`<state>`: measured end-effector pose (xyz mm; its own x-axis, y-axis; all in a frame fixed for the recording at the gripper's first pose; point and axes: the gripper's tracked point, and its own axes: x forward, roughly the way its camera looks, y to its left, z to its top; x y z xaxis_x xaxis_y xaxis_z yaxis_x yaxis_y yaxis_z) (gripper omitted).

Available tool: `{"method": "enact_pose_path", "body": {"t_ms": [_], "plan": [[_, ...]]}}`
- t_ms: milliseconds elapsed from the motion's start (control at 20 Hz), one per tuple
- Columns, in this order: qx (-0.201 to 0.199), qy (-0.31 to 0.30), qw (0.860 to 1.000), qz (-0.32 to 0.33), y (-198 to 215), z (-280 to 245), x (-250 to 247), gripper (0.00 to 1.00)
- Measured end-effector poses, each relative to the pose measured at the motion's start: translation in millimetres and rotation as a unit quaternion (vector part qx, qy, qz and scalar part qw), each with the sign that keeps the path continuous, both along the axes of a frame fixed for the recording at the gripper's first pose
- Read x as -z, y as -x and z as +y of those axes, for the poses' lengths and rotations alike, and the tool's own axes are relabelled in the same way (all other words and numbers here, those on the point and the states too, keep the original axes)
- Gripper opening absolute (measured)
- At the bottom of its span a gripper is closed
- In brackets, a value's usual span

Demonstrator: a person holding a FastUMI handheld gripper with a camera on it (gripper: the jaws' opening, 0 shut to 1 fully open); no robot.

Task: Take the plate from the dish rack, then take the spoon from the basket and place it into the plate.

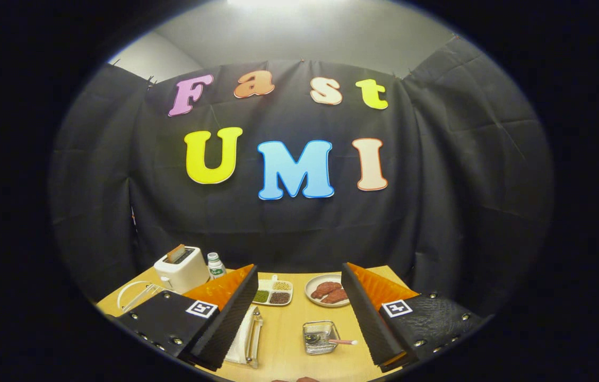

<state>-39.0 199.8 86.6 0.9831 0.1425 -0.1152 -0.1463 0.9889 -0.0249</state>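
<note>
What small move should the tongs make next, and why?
Probably swing toward the dish rack and lower onto the white plate standing in it. The tongs are open and hold nothing, the plate sits in the rack, and the spoon lies in the wire basket.

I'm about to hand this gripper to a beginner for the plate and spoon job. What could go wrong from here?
1. The plate stands on edge in the dish rack right against one finger of the open gripper; a careless approach could knock it.
2. The spoon lies low in the small basket, handle over the rim; a grab might drag the basket.
3. The dish of meat just beyond could be bumped.
</note>
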Motion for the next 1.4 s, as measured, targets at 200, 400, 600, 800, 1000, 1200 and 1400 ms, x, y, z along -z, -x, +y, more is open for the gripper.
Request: {"method": "enact_pose_path", "body": {"t_ms": [200, 400, 600, 800, 1000, 1200, 1400], "plan": [[-0.026, -0.005, 0.997, 0.077, -11.3, 30.9, 19.2, 0.97], [-0.031, -0.008, 0.989, 0.143, -19.6, 53.7, 43.5, 0.97], [-0.051, -0.019, 0.973, 0.223, -22.7, 81.1, 73.3, 0.97], [-0.073, -0.043, 0.949, 0.303, -22.1, 111.7, 96.6, 0.97], [-0.073, -0.033, 0.927, 0.366, -24.9, 133.4, 123.3, 0.97], [-0.061, -0.015, 0.914, 0.400, -32.9, 151.8, 151.0, 0.97], [-0.048, 0.011, 0.906, 0.420, -39.1, 162.8, 180.9, 0.98]]}}
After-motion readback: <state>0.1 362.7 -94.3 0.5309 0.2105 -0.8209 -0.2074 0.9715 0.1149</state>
